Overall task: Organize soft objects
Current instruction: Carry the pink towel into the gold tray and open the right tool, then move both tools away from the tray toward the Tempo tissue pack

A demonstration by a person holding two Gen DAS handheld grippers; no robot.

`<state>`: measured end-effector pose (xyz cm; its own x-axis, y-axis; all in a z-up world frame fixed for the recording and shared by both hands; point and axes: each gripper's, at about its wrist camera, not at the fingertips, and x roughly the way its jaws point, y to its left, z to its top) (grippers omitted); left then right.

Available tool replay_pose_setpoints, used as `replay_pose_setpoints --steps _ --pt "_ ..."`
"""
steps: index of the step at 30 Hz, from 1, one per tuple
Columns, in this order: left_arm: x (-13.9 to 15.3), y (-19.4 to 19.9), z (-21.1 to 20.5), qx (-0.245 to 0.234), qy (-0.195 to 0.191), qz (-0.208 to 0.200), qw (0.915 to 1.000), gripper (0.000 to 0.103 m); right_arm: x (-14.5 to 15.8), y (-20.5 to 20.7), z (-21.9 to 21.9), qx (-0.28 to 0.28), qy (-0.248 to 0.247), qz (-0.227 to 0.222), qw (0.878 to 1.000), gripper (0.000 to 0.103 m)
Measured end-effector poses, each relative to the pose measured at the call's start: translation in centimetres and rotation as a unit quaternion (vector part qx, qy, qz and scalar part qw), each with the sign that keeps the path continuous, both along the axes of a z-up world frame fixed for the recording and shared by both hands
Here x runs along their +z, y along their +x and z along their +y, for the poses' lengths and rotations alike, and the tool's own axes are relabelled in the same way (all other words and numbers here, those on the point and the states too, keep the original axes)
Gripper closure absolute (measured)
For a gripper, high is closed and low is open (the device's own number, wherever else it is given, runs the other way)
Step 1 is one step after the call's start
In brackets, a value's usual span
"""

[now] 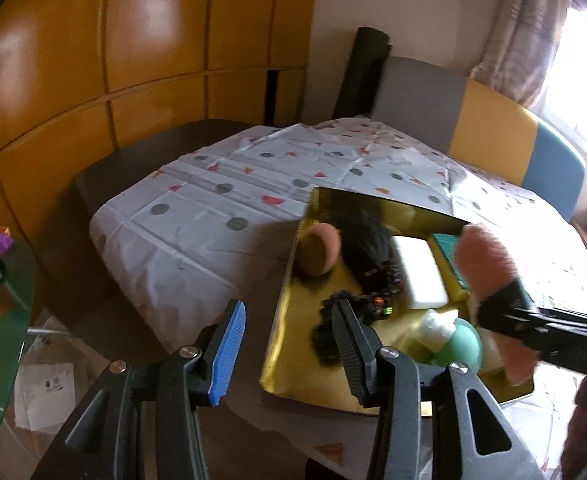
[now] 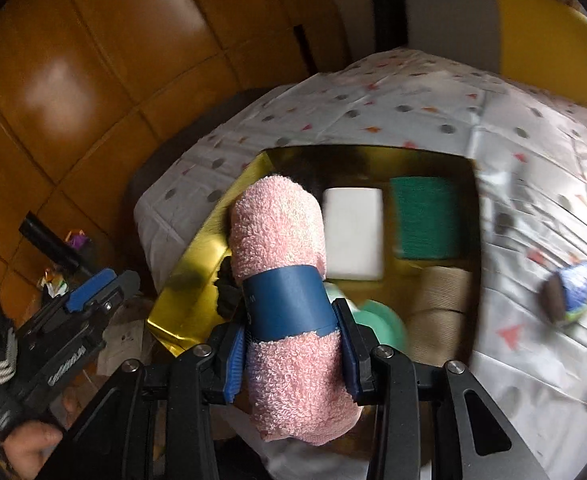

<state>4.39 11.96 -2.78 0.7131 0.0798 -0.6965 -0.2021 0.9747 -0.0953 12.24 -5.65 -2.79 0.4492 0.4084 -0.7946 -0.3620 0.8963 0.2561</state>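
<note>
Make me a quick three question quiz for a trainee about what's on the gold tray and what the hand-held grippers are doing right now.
1. True or false: the right hand-held gripper is clamped on a rolled pink towel with a blue paper band.
2. Multiple choice: in the right wrist view, what lies just right of the white block on the gold tray? A) a green pad B) a red cup C) a metal spoon
3. Fill in: the left hand-held gripper holds ____.

Key: 1 true. 2 A, the green pad. 3 nothing; its jaws stand apart with no object between them.
</note>
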Motion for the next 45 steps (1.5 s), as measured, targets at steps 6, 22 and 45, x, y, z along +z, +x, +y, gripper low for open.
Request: replay_pose_setpoints --steps 6,22,45 --pt "-0.6 -0.3 1.3 0.016 -0.002 0.005 0.9999 0.057 -3.4 1.2 3.6 0.015 -0.027 0.033 0.999 0.061" --pt "-0.4 -0.2 -0.1 -0.002 0.011 0.006 0.9999 0.057 -1.2 -0.7 0.4 0.006 -0.018 -0.009 1.0 0.04" --pt "1.5 0.3 -4.1 -0.055 0.038 -0.013 0.9977 0.038 0.9 -3.8 -13.4 -0.106 -0.059 -0.065 0.991 0.028"
